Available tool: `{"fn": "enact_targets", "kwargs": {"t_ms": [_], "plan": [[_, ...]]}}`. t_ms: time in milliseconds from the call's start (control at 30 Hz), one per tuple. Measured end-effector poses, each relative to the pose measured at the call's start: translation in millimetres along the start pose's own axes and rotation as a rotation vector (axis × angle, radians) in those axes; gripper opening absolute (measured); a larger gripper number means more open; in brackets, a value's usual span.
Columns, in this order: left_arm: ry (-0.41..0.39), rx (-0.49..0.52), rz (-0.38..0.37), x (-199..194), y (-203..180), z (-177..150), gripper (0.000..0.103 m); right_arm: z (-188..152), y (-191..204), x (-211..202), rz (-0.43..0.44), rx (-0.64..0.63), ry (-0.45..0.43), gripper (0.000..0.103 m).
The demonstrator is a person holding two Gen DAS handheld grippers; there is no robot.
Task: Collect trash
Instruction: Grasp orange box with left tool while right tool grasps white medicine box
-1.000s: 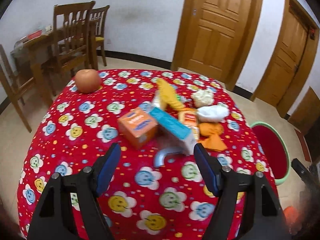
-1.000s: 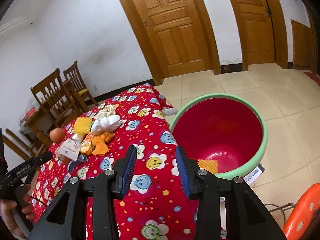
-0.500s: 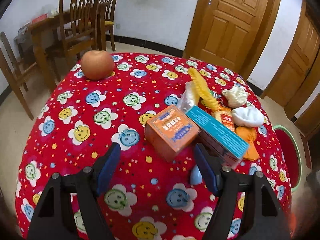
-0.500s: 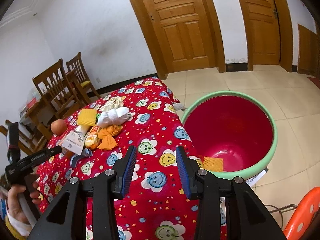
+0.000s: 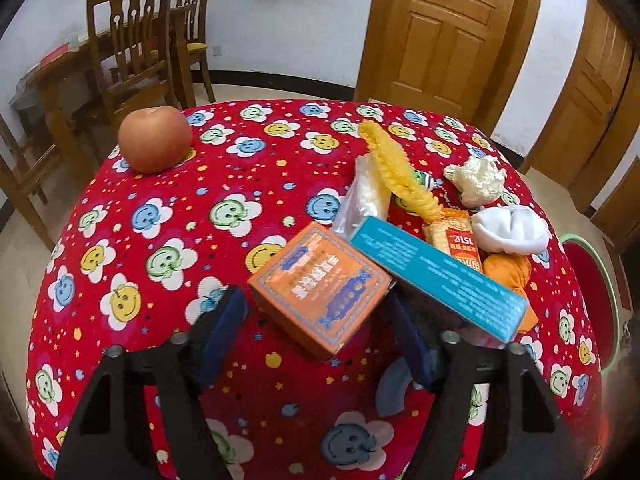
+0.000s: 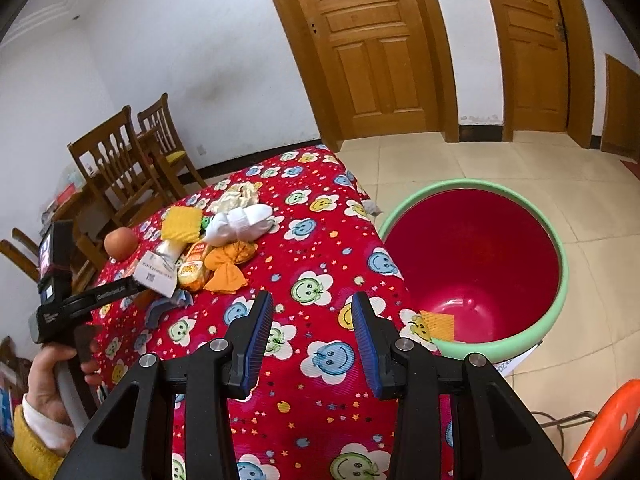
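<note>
I was at the step of reaching for a piece of trash: my left tool (image 5: pixel 316 312) hung low over the near part of the tabletop (image 5: pixel 168 216), with the orange box (image 5: pixel 320 292) between its two blue pads. The jaws had just been closing in on the box, but a gap showed on the left side, so I judged the pads were not yet pressing and nothing was held.

My right tool (image 6: pixel 312 332) was partly open and empty, poised above the near right part of the tabletop, just left of the red bin (image 6: pixel 476 264) with the green rim that stood on the floor at the table's right side. A yellow scrap (image 6: pixel 438 324) already lay inside the bin.

The next move, I judged, called for closing the left tool squarely on the box's two sides, then lifting it clear of the teal box (image 5: pixel 436 276), whose long edge leaned across the orange box's far right corner and could be dragged along.

The orange box was small, squarish cardboard with blue print on its top, sitting slightly turned on the smiley-patterned red cloth. It looked rigid and light. Behind and right of it lay the rest of the heap: a yellow ruffled wrapper (image 5: pixel 396 176), a snack packet (image 5: pixel 454 236), crumpled white paper (image 5: pixel 476 180) and orange cloth (image 5: pixel 508 272). An apple (image 5: pixel 154 144) sat apart at the far left.
</note>
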State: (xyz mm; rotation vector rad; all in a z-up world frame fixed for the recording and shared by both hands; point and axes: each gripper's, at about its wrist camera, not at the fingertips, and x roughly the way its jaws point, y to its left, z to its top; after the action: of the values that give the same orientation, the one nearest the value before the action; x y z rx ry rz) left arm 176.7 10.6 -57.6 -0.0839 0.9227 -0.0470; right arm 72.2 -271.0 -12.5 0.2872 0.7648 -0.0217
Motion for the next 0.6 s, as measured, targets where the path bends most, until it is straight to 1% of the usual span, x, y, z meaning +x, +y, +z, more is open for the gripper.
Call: {"fn": "enact_targets", "kwargs": {"t_ms": [100, 233, 367, 600], "plan": [[-0.018, 0.026, 0.0, -3.3, -4.2, -1.1, 0.065, -0.1, 2.0, 1.9, 0.003, -0.004, 0.005, 0.041], [-0.033, 0.038, 0.004, -13.1, -3.3, -4.3, 0.065, 0.4, 7.3, 4.9, 0.012, -0.019, 0.012, 0.041], [-0.042, 0.025, 0.009, -29.0, 5.1, -7.0, 0.065, 2.2, 19.2, 8.1, 0.034, -0.045, 0.017, 0.041], [-0.089, -0.003, 0.031, -65.6, 31.1, -16.1, 0.065, 2.0, 47.9, 18.7, 0.091, -0.098, 0.037, 0.041]]}}
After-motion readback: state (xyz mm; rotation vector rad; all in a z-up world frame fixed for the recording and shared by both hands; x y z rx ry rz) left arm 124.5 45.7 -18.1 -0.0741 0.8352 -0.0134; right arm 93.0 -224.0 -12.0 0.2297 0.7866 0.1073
